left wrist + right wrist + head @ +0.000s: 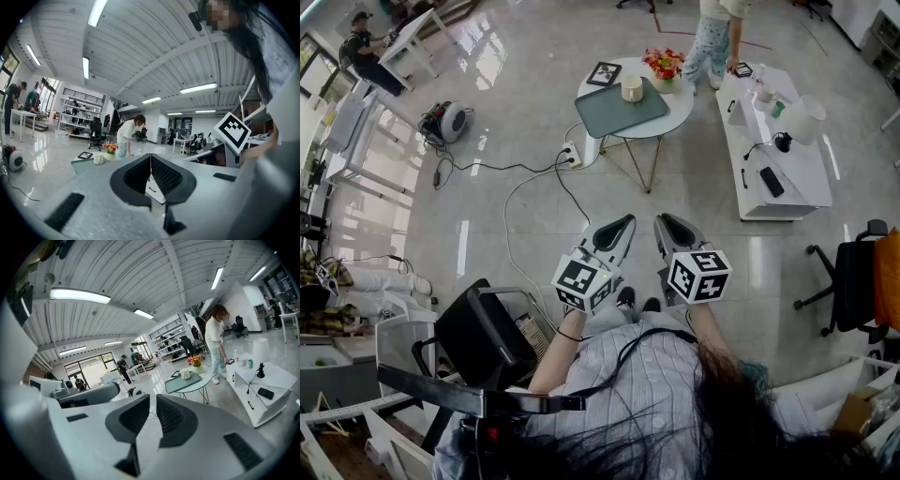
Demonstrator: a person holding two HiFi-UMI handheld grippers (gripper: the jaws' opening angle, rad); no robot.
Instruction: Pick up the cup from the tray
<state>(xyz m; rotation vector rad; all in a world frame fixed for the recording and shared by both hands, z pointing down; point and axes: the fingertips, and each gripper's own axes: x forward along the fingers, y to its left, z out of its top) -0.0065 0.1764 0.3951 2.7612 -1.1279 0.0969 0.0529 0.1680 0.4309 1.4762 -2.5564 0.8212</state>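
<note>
Facing the distant cream ceramic cup (632,89) on the grey-green tray (609,114), you are carrying left gripper (621,227) and right gripper (668,226) closed, empty; spread one early.

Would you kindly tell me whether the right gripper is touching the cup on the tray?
Apart. The head view shows a stretch of floor between the right gripper and the cup, which stands on the tray.

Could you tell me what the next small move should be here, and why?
Probably step forward toward the round table: the cup stands on the tray far ahead, out of reach, and both the left gripper and the right gripper are shut and empty.
</note>
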